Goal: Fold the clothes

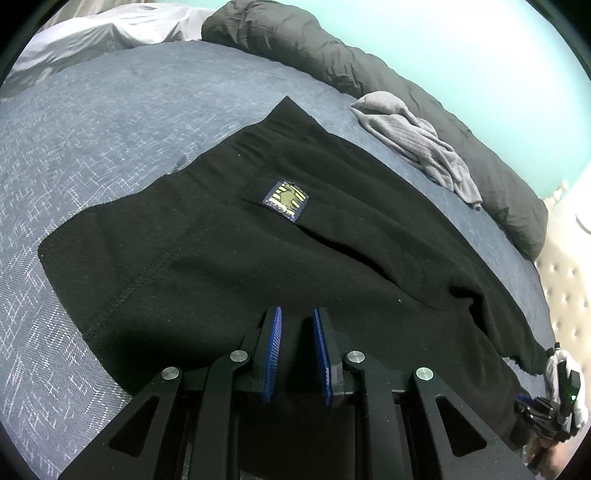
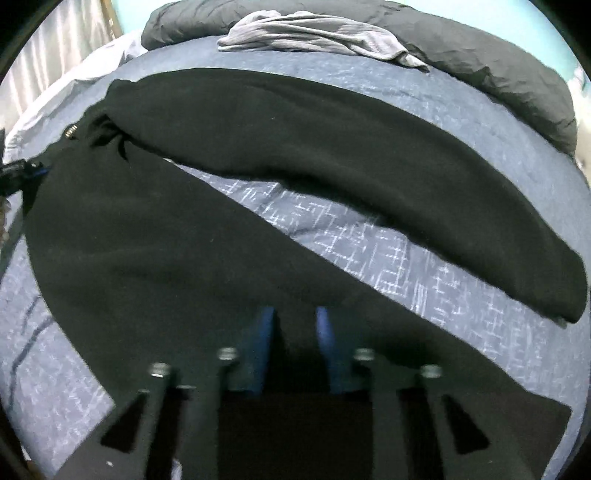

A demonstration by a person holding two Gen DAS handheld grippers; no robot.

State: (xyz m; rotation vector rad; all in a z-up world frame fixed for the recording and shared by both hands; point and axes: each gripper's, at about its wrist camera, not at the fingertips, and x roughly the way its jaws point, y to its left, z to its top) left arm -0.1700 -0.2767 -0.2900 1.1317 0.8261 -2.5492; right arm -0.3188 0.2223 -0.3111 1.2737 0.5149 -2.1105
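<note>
Left gripper (image 1: 297, 314) sat over the waist end of the black sweatpants (image 1: 258, 258), blue pads (image 1: 272, 350) narrowly apart with black cloth in the gap; couldn't tell whether they were pinching it. Woven patch (image 1: 285, 201) lay at 12 o'clock from the tips. Right gripper (image 2: 295, 314) was blurred, low over the near pant leg (image 2: 166, 258), jaws nearly together above the black fabric; grip not readable either. Sweatpants were spread flat on the blue patterned bedspread (image 2: 388, 258), legs splayed, far leg (image 2: 351, 155) running toward 3 o'clock in the right wrist view. Grey garment (image 1: 417, 147) lay crumpled at 1 o'clock in the left view, against the rolled dark duvet (image 1: 332, 48). Pale sheet (image 1: 92, 33) at 11 o'clock.
</note>
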